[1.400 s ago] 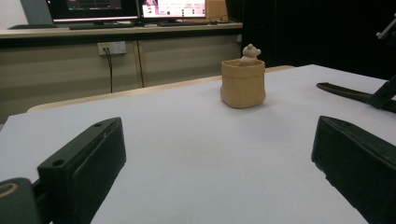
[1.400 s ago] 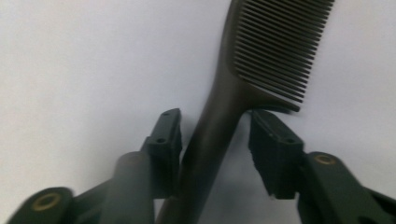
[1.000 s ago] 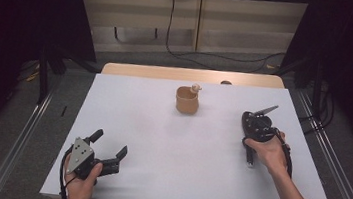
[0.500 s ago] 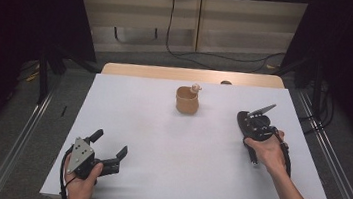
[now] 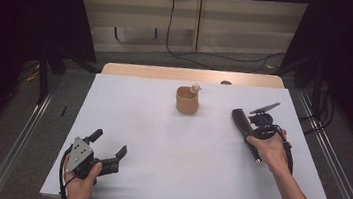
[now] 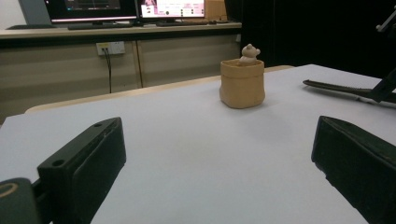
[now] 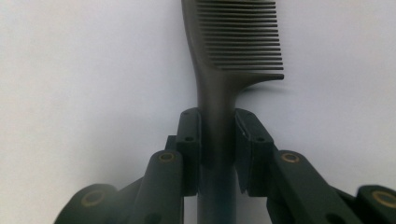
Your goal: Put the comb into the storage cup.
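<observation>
Right claw (image 7: 217, 154) just closed and clamped on the handle of a dark comb (image 7: 233, 56) lying on the white table (image 5: 159, 143) right of a tan pot (image 5: 187, 100), left claw (image 5: 108, 147) apart, empty, near the table's front left corner

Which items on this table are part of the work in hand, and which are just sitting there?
In play:
- dark plastic comb, its handle clamped by the right gripper, whose jaws have just been closing
- right gripper

Idle:
- tan pottery cup with a small bear figure at its rim, standing apart near the white table's far edge
- left gripper, jaws open, nothing between them
</observation>
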A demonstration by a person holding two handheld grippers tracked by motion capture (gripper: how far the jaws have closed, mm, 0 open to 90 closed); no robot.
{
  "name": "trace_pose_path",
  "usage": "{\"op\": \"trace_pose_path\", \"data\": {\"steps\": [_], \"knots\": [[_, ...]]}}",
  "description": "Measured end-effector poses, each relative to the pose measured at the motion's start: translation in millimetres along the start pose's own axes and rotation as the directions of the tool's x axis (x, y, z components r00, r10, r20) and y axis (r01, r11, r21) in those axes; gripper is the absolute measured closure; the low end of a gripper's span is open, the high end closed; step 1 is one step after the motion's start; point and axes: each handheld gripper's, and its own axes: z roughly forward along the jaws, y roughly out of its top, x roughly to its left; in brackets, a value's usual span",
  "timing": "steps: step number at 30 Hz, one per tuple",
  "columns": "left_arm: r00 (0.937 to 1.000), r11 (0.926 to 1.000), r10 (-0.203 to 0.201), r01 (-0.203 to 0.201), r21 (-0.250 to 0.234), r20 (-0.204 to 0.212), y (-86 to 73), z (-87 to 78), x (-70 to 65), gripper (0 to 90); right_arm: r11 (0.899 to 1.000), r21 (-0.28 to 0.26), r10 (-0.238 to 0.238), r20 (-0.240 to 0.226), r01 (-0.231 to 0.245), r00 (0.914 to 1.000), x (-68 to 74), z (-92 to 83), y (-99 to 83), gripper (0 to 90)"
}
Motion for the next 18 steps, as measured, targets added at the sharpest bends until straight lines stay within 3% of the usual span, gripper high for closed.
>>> {"op": "trace_pose_path", "data": {"steps": [18], "knots": [[1.0000, 1.0000, -0.003, 0.003, 0.001, -0.001, -0.1, 0.0, 0.3, 3.1, 0.992, -0.123, -0.013, -0.079, 0.003, 0.9968, -0.5, -15.0, -5.8, 72.9]]}}
